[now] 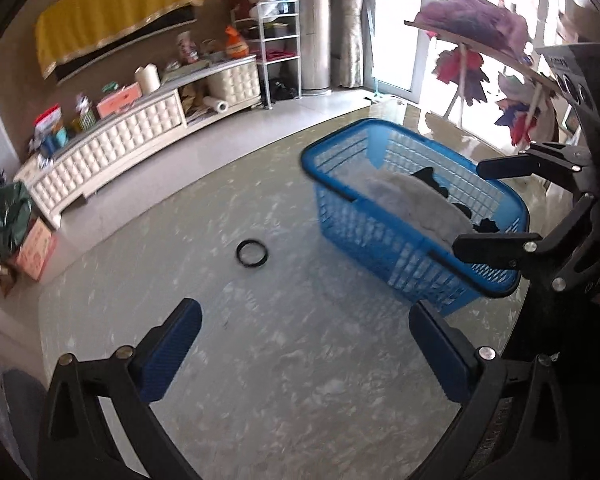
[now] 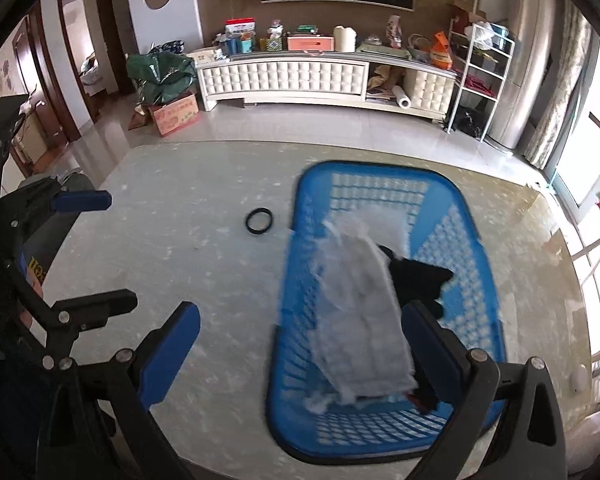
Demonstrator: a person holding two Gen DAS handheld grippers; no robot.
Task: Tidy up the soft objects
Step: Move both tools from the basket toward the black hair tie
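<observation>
Blue plastic marks the landmark in the left wrist view: a basket [image 1: 416,220] standing on the marbled counter [image 1: 259,360], with a grey cloth [image 1: 416,204] and a black garment [image 1: 428,174] already lying inside it. The left claw [image 1: 304,354] is spread wide with nothing between its blue pads, over bare counter on the near side of the basket. A black ring [image 1: 251,253] lies on the counter, apart from the basket and to its left. The right claw [image 1: 496,206] shows at the basket's right end, its fingers apart and empty.

From the right wrist view, the right claw [image 2: 300,354] also stands wide and empty, one finger over the basket's [image 2: 380,436] near end, the other over counter [image 2: 179,216] to its left. The grey cloth [image 2: 360,304] lies lengthwise inside, the black garment [image 2: 416,276] beside it.

By my reading a drop has just been made and both hands are free. Next comes finding another soft item; none is visible outside the basket, so the claws must turn elsewhere.
</observation>
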